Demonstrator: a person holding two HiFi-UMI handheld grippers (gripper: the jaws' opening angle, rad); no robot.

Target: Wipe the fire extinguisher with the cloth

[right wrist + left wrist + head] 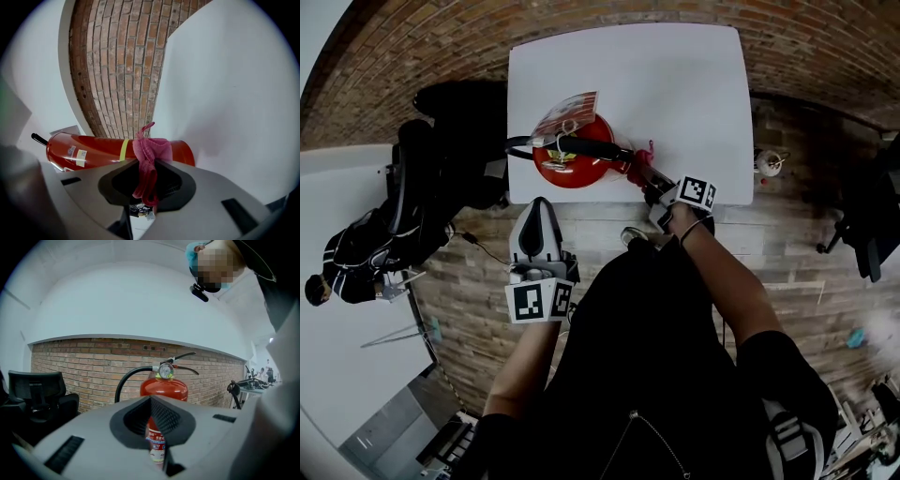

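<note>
The fire extinguisher (574,161) stands upright on the white desk (675,84), close to the desk's 6 o'clock edge. That spot puts it within reach of both arms.

The right gripper (654,187) comes in from the extinguisher's 3 o'clock side. Its jaws are clamped on a pink cloth (149,154). A bunched fold sticks out past the jaw tips and lies against the red cylinder, just beside the yellow-green band. With the cloth pinched this way, fabric rather than hard jaw meets the paint, which looks right for a wiping stroke along the body. The cylinder appears sideways in the right gripper view, probably because this gripper is rolled over to reach it.

The left gripper (541,204) hangs at about 6 o'clock from the extinguisher, off the desk's edge and apart from it. Its jaws are together at the tips with nothing between them. They aim at the label, below the gauge and black hose (123,383). It seems parked there, perhaps ready to steady the extinguisher if the wiping pushes it.
</note>
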